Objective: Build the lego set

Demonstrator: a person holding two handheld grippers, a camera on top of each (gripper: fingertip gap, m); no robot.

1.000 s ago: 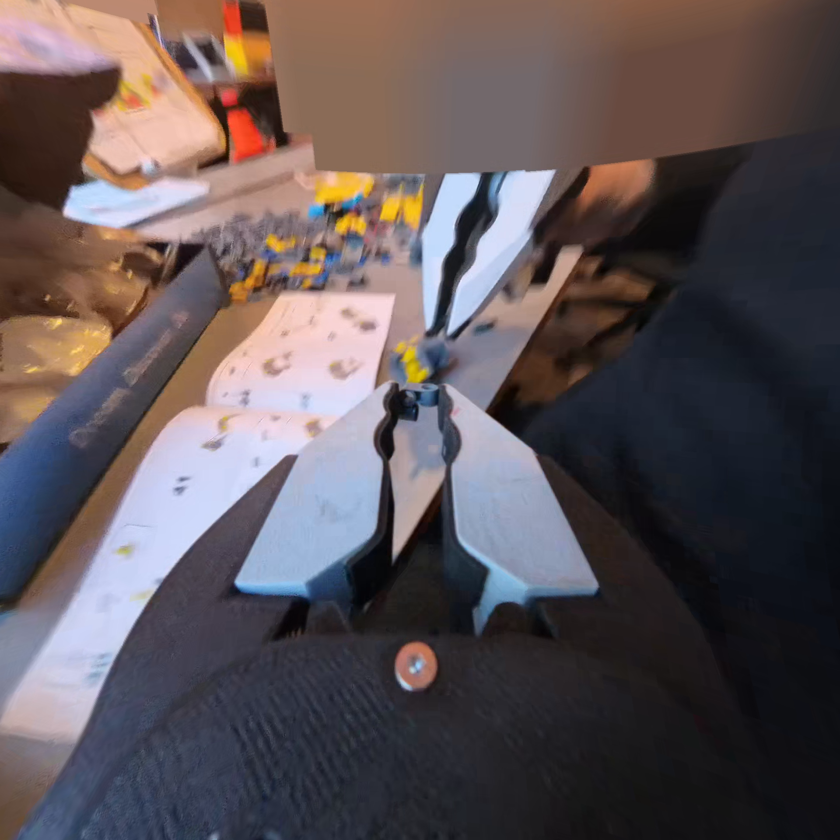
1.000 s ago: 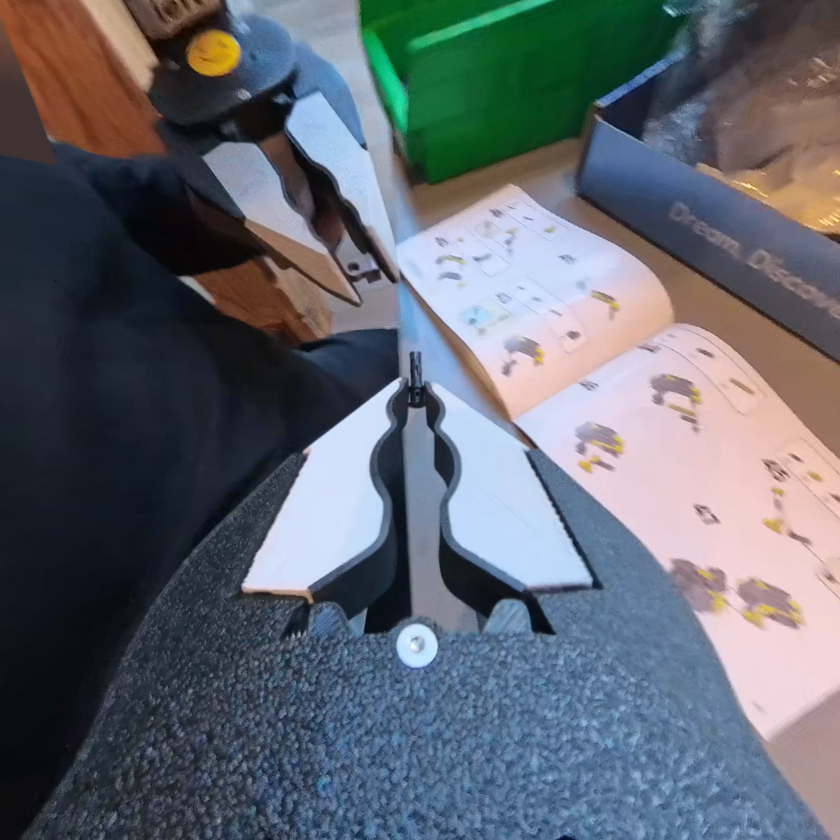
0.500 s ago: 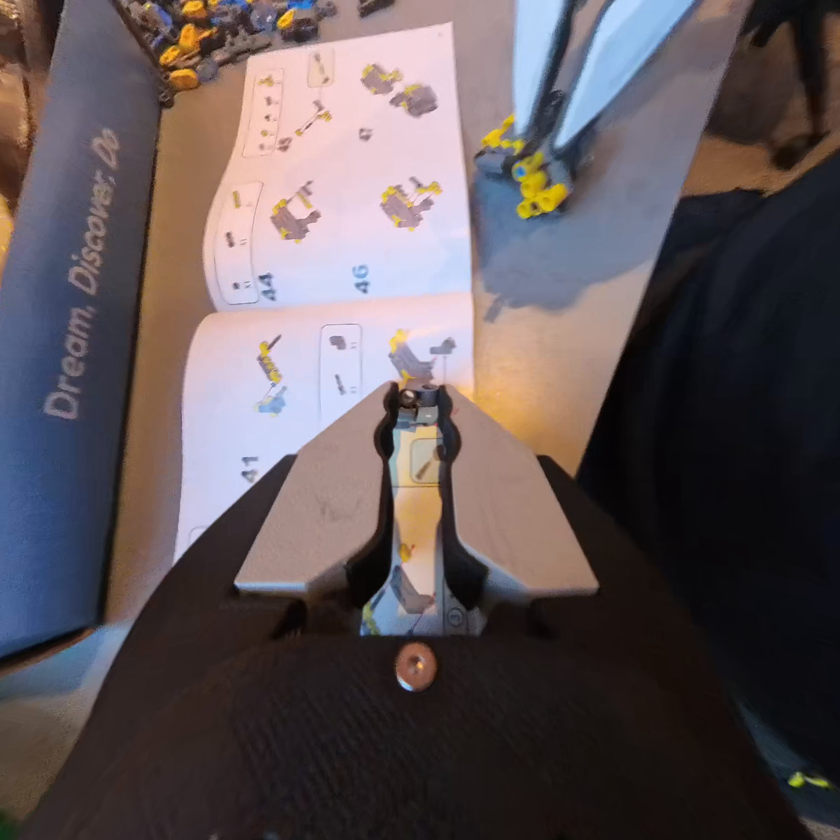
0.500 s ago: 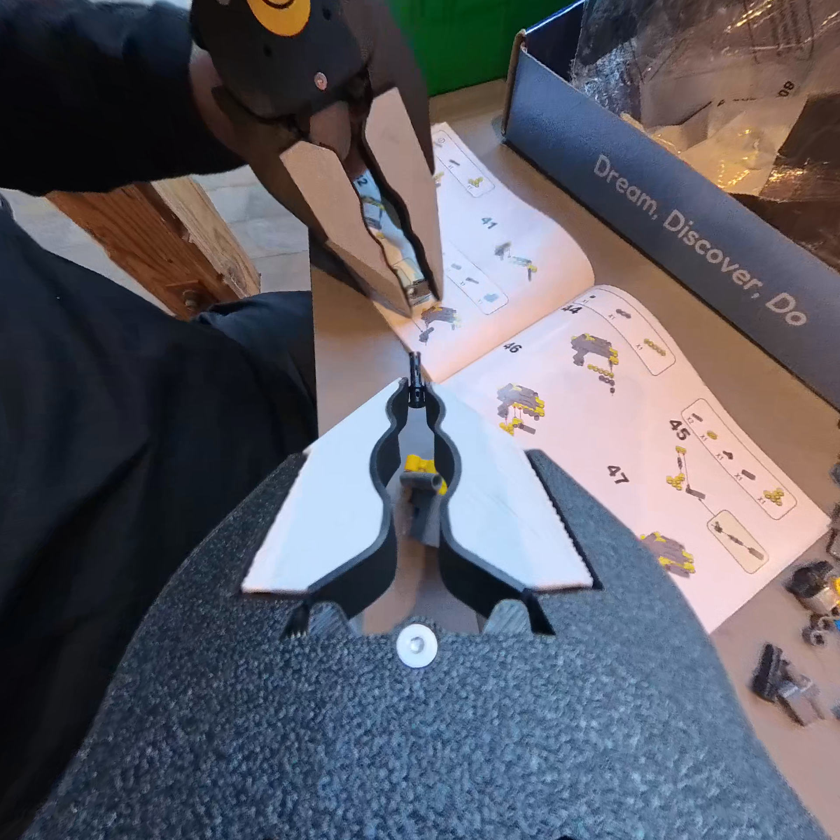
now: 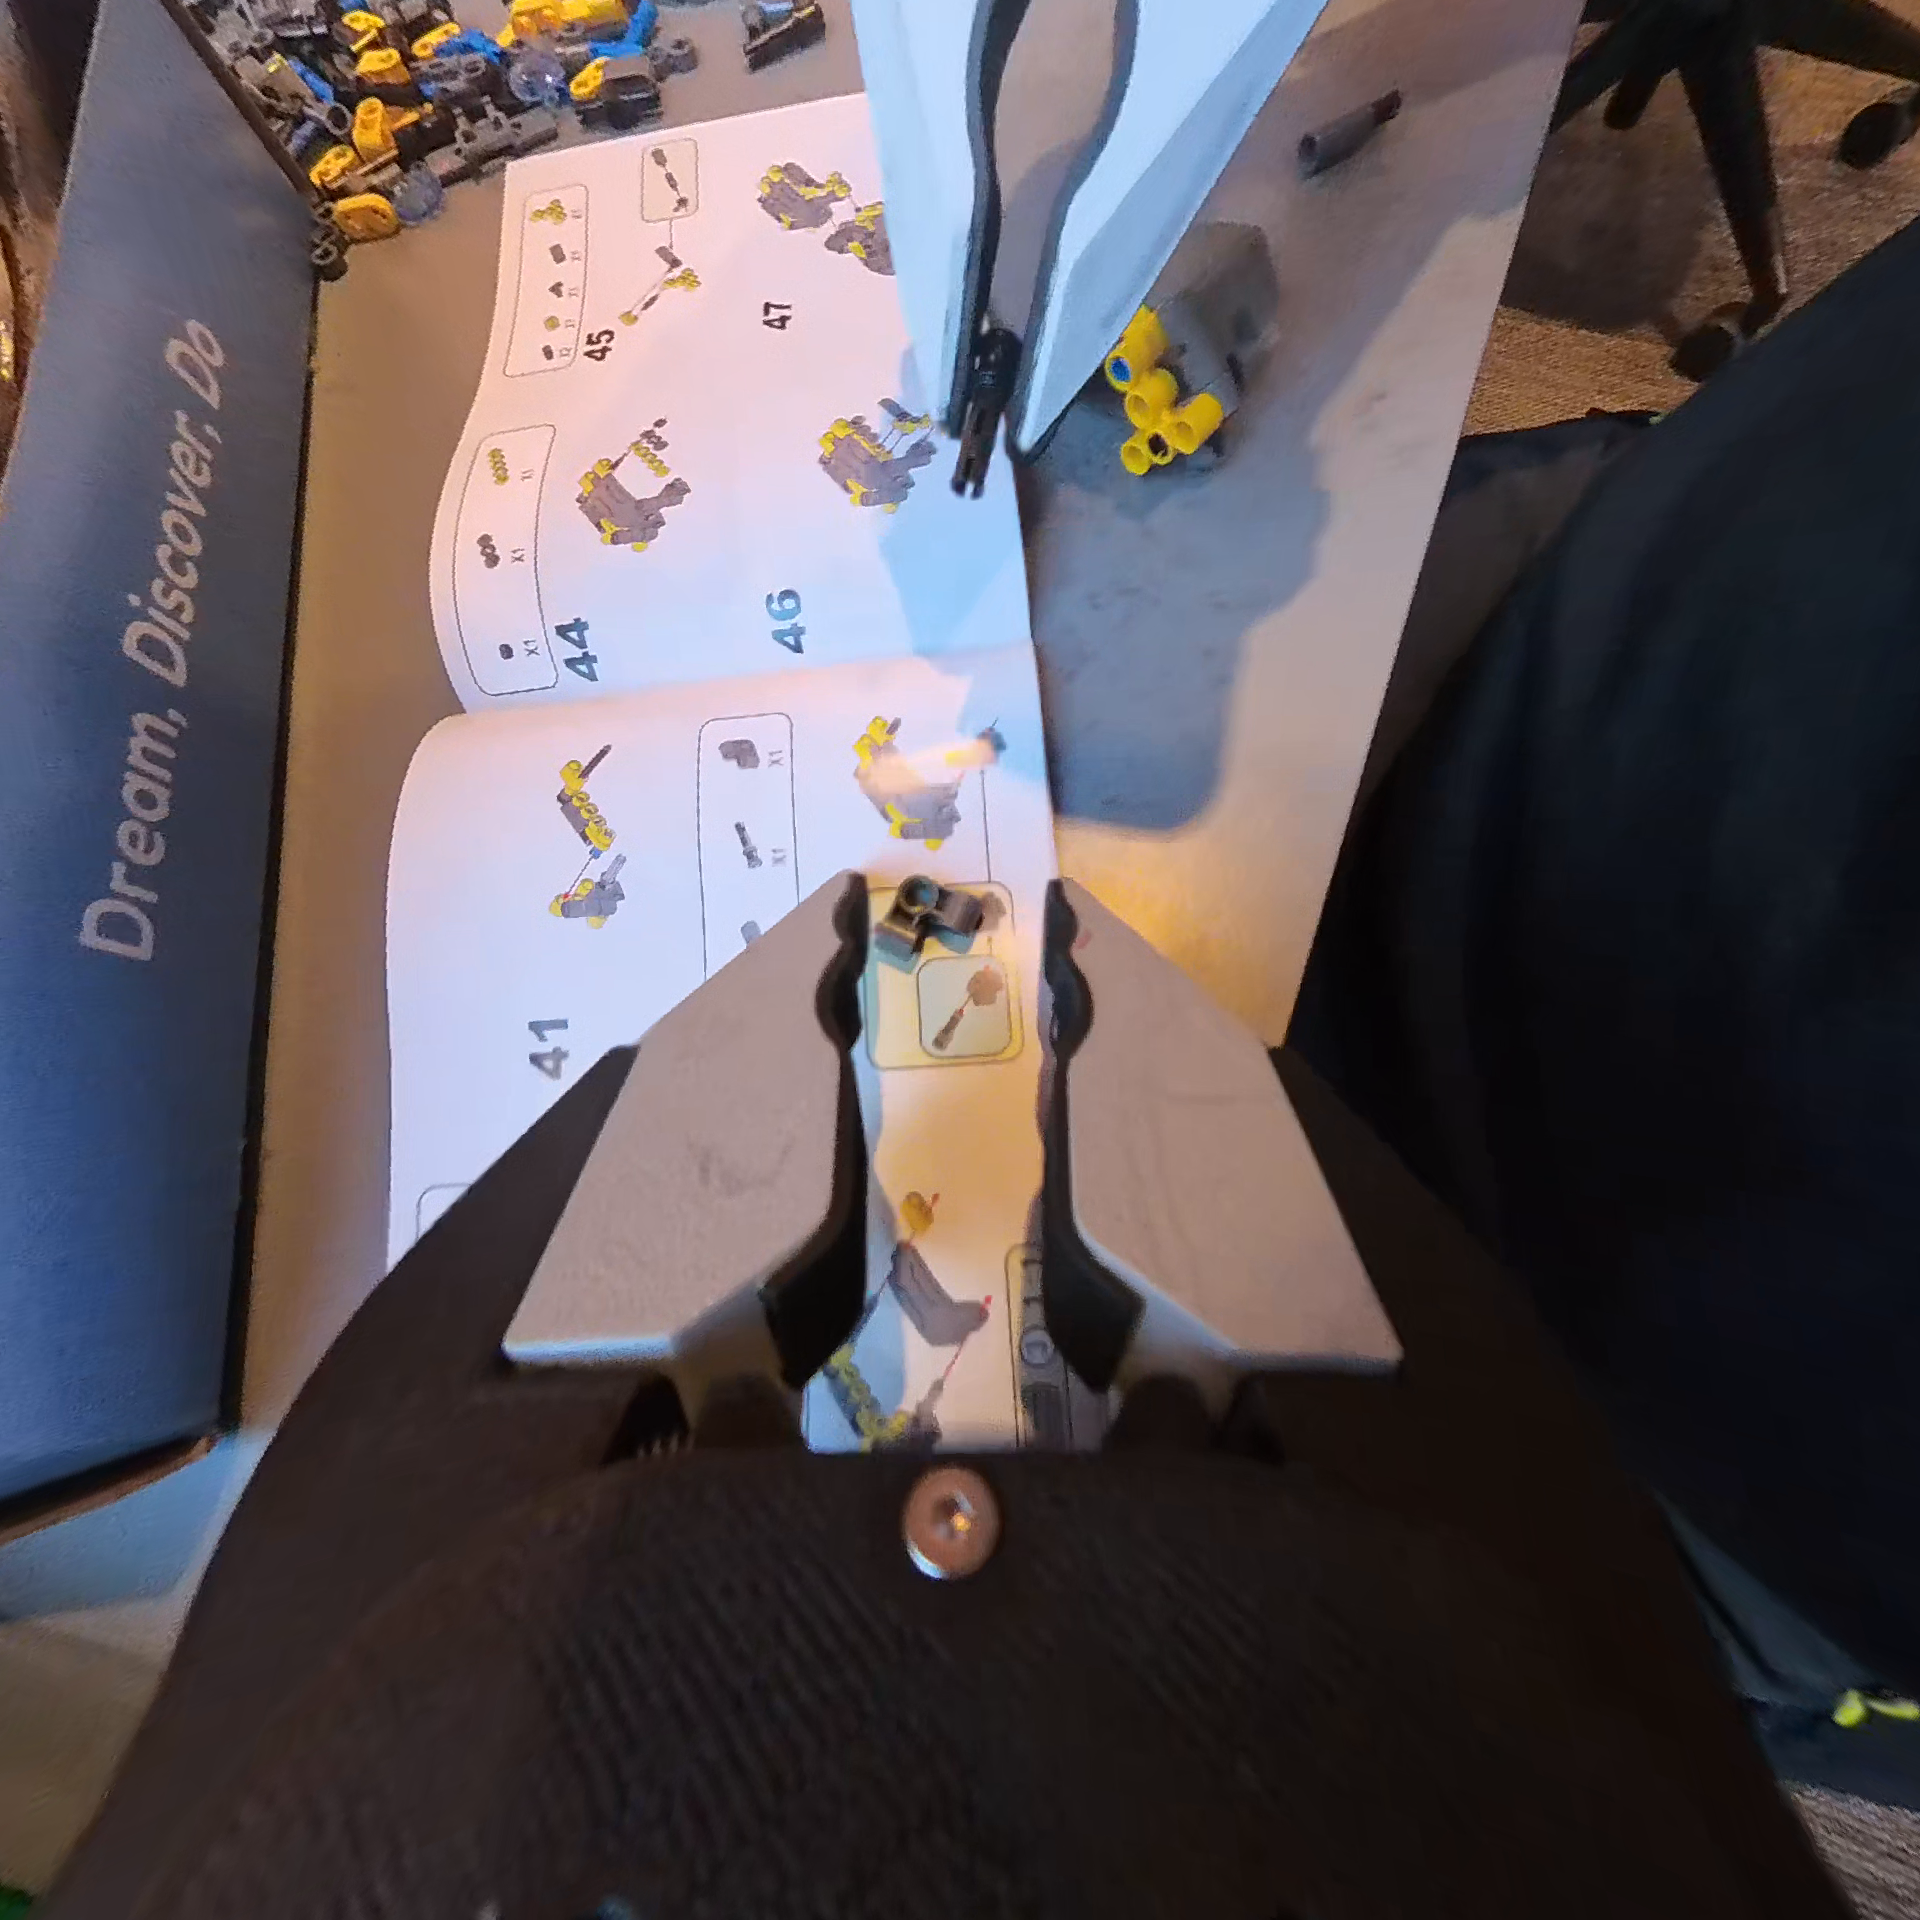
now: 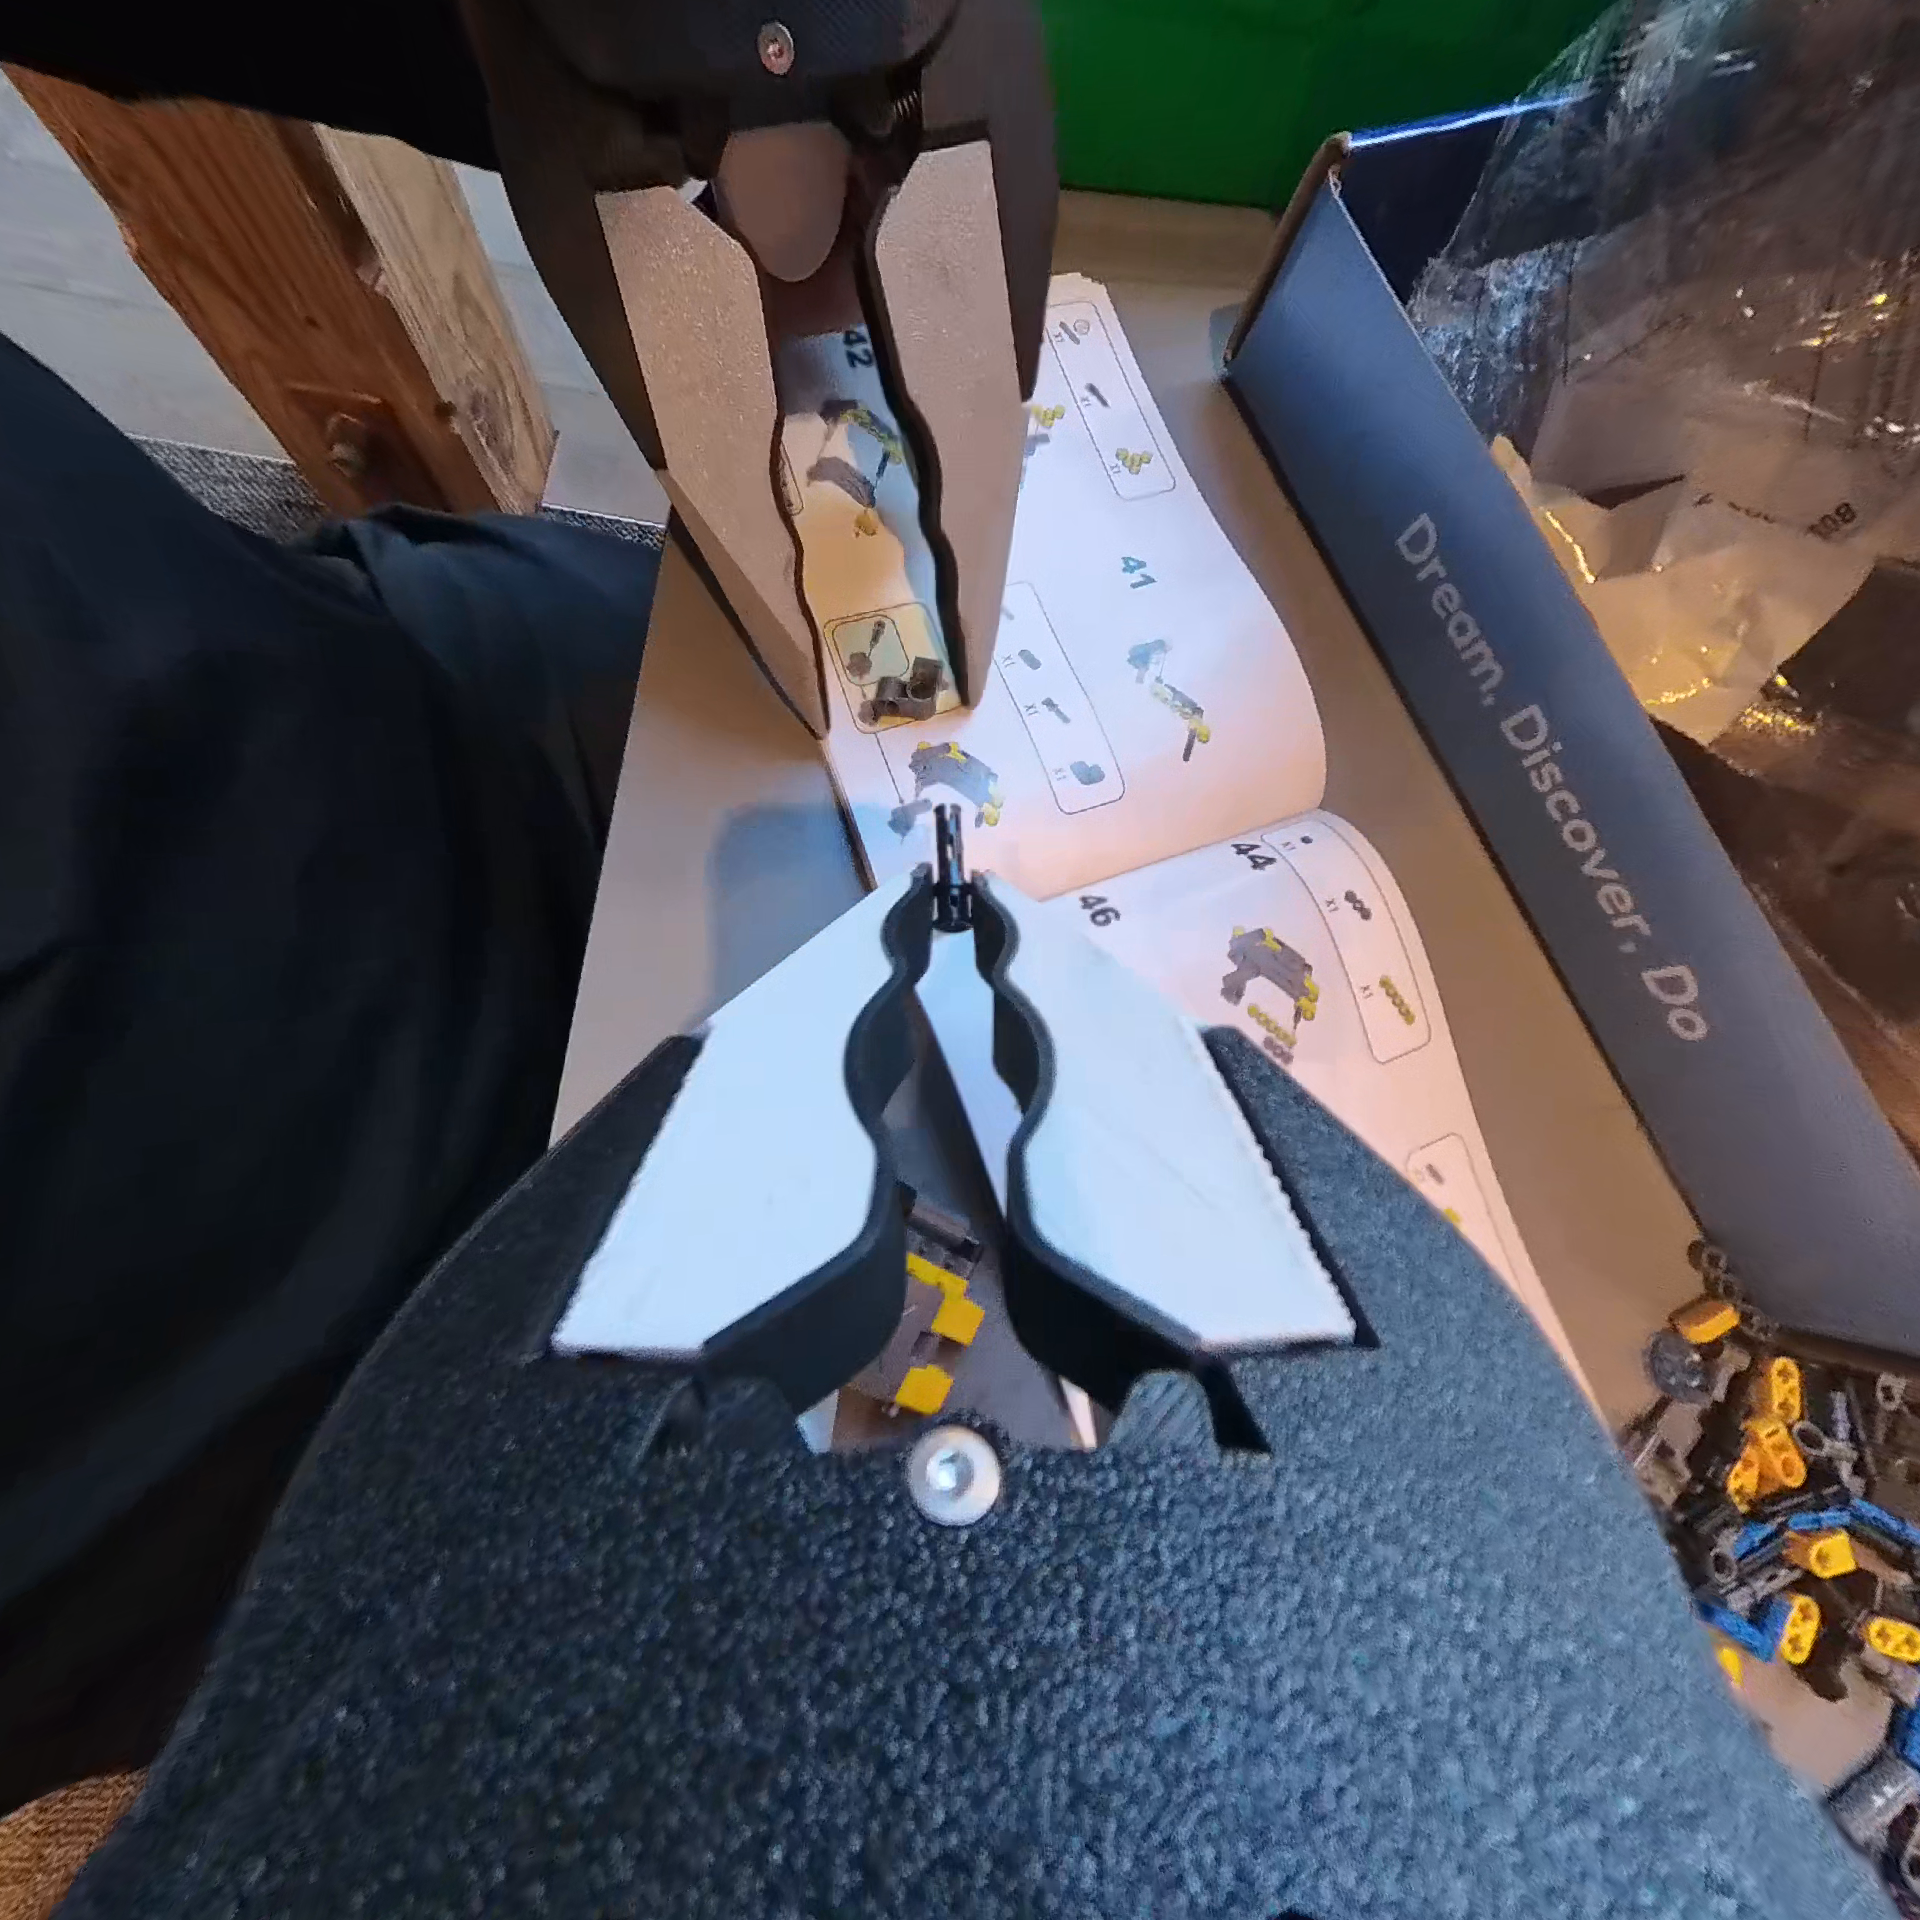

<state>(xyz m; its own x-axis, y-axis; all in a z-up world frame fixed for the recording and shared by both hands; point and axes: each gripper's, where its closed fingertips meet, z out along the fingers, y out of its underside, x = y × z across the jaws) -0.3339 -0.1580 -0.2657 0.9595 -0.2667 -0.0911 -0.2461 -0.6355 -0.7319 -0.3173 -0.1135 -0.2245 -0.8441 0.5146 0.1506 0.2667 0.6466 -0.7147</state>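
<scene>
Left wrist view shows the left gripper (image 5: 951,899) with its two fingers spread apart and nothing pinched between them. A small dark grey connector piece (image 5: 928,914) lies on the open instruction booklet (image 5: 665,582), right in the gap between the finger ends; I cannot tell if it touches a finger. The right gripper (image 5: 982,436) comes down from the top, and its fingers squeeze a thin black pin (image 5: 980,416) that sticks out past the tips. Just beside it a little grey and yellow build (image 5: 1179,390) sits on the grey table (image 5: 1153,644). A long dark blue box (image 5: 135,727) with pale writing runs along the left side of the booklet. At the top a heap of loose yellow, blue and grey pieces (image 5: 457,94) lies on the table next to the box. In the right wrist view, the right gripper (image 6: 951,883) pinches the black pin (image 6: 948,862), which points up and away. The left gripper (image 6: 894,717) hangs over the booklet (image 6: 1164,727) with the connector piece (image 6: 907,691) between its tips. The blue box (image 6: 1538,665) is open, and crinkly clear plastic bags (image 6: 1704,343) lie inside it. A green bin (image 6: 1247,94) stands behind.
</scene>
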